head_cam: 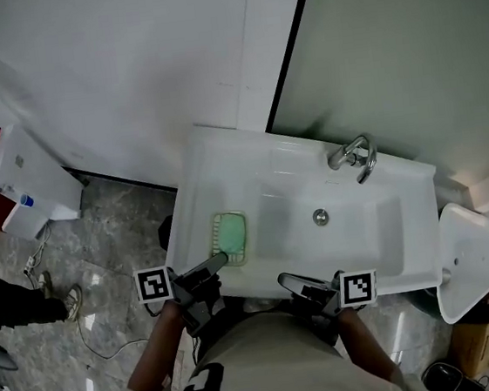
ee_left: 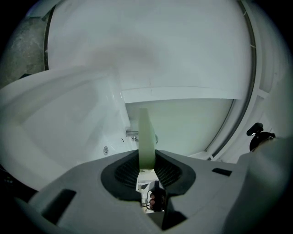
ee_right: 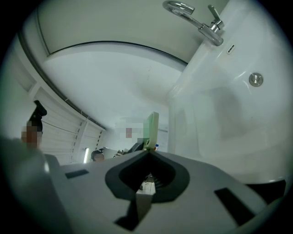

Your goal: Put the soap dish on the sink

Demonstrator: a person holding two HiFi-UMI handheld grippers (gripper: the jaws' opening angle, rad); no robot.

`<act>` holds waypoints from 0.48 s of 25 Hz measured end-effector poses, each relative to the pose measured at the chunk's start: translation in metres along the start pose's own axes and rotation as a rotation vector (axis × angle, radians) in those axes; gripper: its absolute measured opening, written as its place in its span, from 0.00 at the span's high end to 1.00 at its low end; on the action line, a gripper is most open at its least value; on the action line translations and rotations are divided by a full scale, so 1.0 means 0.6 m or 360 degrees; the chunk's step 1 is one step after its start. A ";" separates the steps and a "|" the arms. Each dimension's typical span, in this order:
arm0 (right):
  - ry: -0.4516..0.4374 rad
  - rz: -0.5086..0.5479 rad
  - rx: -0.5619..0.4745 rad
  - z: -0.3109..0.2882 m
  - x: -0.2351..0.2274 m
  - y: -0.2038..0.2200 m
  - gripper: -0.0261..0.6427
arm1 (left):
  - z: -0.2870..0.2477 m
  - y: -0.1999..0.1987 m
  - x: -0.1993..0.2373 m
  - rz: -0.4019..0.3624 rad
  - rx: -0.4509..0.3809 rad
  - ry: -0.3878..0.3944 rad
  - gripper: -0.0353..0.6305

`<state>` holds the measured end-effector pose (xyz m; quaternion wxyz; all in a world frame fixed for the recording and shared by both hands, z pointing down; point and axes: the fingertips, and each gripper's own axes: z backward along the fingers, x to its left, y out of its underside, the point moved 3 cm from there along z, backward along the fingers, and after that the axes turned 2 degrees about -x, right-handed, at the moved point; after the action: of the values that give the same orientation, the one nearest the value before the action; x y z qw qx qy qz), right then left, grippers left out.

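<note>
- the pale green, flat, rectangle-shaped plastic soap dish [head_cam: 231,236] is pinched at its near short edge by the grey left gripper [head_cam: 219,260]
- in the left gripper view, the soap dish is seen from the side as a thin green strip, squeezed between the two dark ribbed pads [ee_left: 126,171]
- the soap dish is found over the flat left ledge of the white ceramic sink [head_cam: 223,162], just beside the bowl; whether it rests on the ledge or hangs a little above it cannot be told
- the long side of the soap dish is pointed away from the person, toward the wall, in one line with the left gripper behind it
- the jaws of the grey right gripper [head_cam: 287,280] are pressed together with nothing between them; it is held at the front edge of the sink, and the soap dish lies off to its left
- the left gripper is the one at the soap dish, so the setting down is likely to be done by it alone
- it is judged that the soap dish should be laid flat, let go, and the left gripper pulled straight back along that long line, so the soap dish is not dragged
- the shiny silver tap [head_cam: 354,156] is well apart on the right, so nothing is in the way
</note>
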<state>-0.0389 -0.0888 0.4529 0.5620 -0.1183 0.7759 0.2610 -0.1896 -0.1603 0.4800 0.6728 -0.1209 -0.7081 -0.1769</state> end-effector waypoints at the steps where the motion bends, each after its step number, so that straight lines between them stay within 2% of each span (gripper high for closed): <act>1: 0.0000 -0.0005 -0.0005 -0.004 0.002 0.000 0.95 | 0.000 -0.007 0.004 0.0002 0.0008 -0.0007 0.81; 7: 0.0026 -0.0001 0.0002 -0.013 -0.001 -0.007 0.95 | -0.007 -0.035 0.018 -0.0007 0.0021 -0.0085 0.81; 12: 0.0049 -0.0050 -0.0015 0.003 -0.026 -0.036 0.95 | -0.028 -0.046 0.023 -0.0008 -0.0040 -0.0087 0.81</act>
<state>-0.0217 -0.1078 0.4612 0.5535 -0.1370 0.7813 0.2540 -0.1865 -0.1931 0.4919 0.6512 -0.1322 -0.7243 -0.1842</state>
